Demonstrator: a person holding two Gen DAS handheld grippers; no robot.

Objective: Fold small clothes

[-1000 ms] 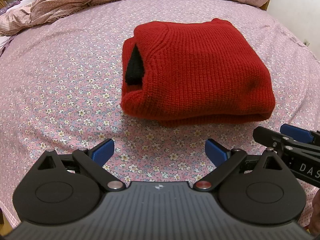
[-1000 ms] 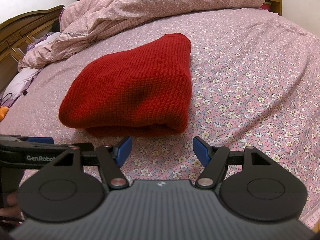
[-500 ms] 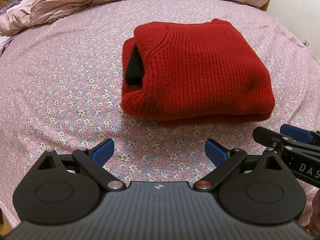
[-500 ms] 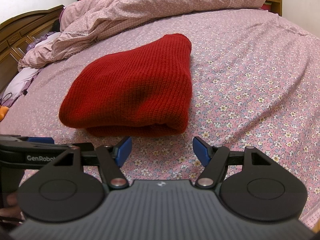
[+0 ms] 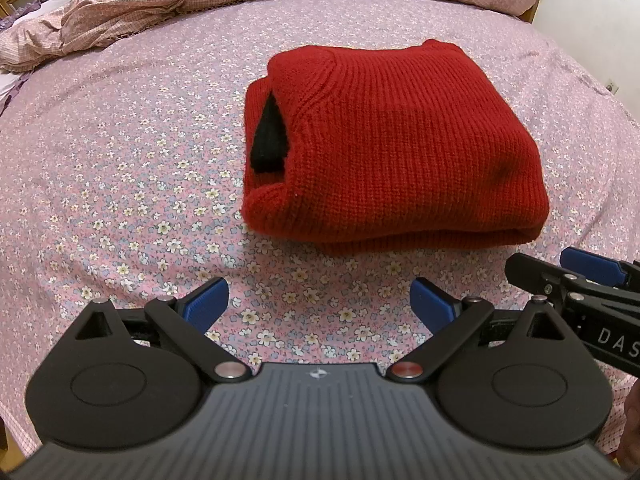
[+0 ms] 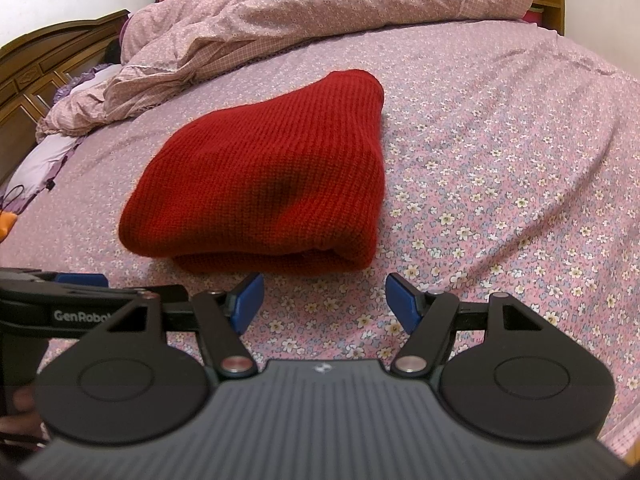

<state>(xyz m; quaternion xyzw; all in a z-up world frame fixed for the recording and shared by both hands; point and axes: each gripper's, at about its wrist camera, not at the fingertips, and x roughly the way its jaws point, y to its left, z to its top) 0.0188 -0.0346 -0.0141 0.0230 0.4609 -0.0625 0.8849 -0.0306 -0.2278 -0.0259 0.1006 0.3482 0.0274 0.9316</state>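
A red knitted sweater [image 5: 400, 148] lies folded into a thick rectangle on the floral bed sheet [image 5: 120, 160], with a black lining showing in its neck opening [image 5: 270, 144]. It also shows in the right wrist view [image 6: 272, 184]. My left gripper [image 5: 318, 304] is open and empty, a little short of the sweater's near edge. My right gripper [image 6: 324, 300] is open and empty, just short of the sweater's near fold. The right gripper's blue fingertip [image 5: 592, 266] shows at the right edge of the left wrist view. The left gripper's body [image 6: 80, 300] shows at the left of the right wrist view.
A crumpled pink quilt [image 6: 300, 20] is heaped along the far side of the bed. A wooden headboard [image 6: 36, 76] stands at the far left, with a pillow [image 6: 52, 152] below it. The bed edge is close under both grippers.
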